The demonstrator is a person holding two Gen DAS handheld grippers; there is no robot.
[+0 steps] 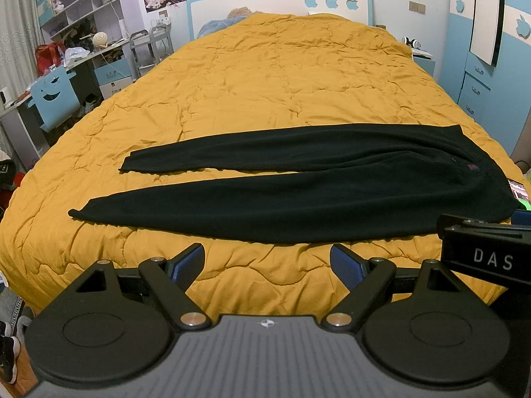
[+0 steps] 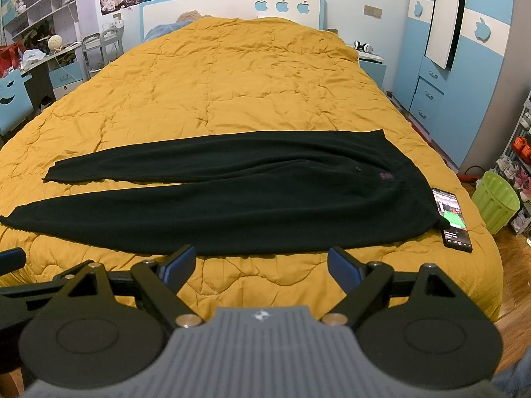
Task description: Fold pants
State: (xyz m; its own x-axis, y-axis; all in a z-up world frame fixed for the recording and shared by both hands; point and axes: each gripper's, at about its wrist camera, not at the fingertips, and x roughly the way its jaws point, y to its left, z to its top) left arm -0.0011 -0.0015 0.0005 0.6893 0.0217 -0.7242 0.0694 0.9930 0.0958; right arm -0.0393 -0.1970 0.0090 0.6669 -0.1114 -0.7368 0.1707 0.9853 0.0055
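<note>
The black pants lie flat and spread out across the near part of the bed, on the mustard-yellow quilt, with both legs stretched toward my left and the waist toward my right. The two legs are parted by a narrow wedge of quilt that widens toward the cuffs, and the nearer leg reaches further left than the far one. A small red label and a dark button show near the waistband. My left gripper hangs just short of the near edge of the nearer leg, its blue-padded fingers spread wide with nothing between them but quilt. My right gripper is likewise held wide apart and holds nothing, poised over the quilt just beside the near edge of the pants, closer to the waist end. A phone with a lit screen lies on the quilt, touching or just beside the waist corner. A green bin stands on the floor off the right side of the bed
</note>
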